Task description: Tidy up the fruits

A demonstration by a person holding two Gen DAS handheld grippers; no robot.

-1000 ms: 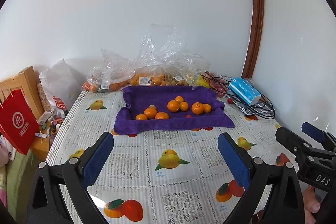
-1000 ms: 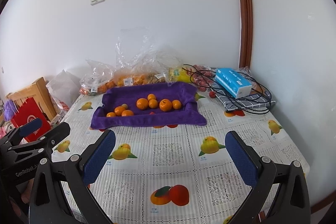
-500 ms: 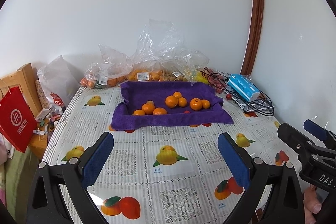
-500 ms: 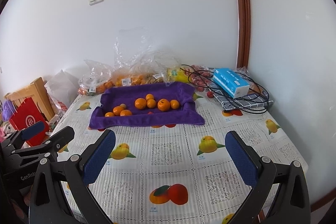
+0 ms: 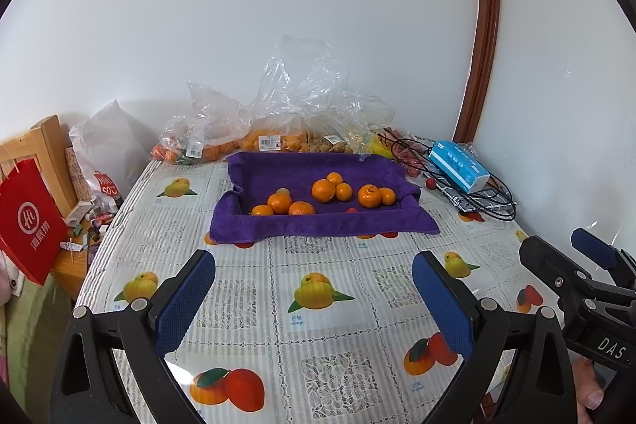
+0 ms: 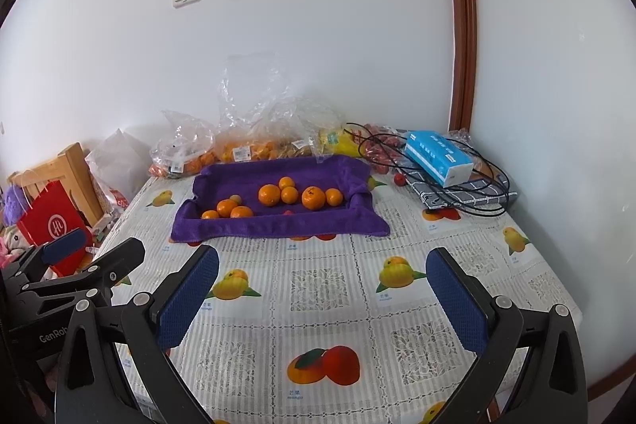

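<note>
Several oranges (image 5: 323, 190) (image 6: 269, 194) lie on a purple towel (image 5: 278, 225) (image 6: 274, 229) laid over a tray at the far middle of the table. A small red fruit (image 5: 351, 210) sits near the towel's front edge. My left gripper (image 5: 314, 297) hangs open above the near part of the table, nothing between its blue pads. My right gripper (image 6: 322, 297) is likewise open with nothing in it, well short of the towel. Each gripper shows at the edge of the other's view: the right gripper (image 5: 588, 285) and the left gripper (image 6: 79, 265).
Clear plastic bags (image 5: 302, 114) of fruit stand against the wall behind the towel. A blue tissue box (image 5: 457, 165) rests on black cables and a folded cloth at the back right. A red paper bag (image 5: 28, 217) and a wooden chair (image 5: 43, 146) stand left of the fruit-print tablecloth (image 5: 330, 336).
Both grippers have drawn back and risen slightly, so the towel and oranges look a little farther away. Both stay open.
</note>
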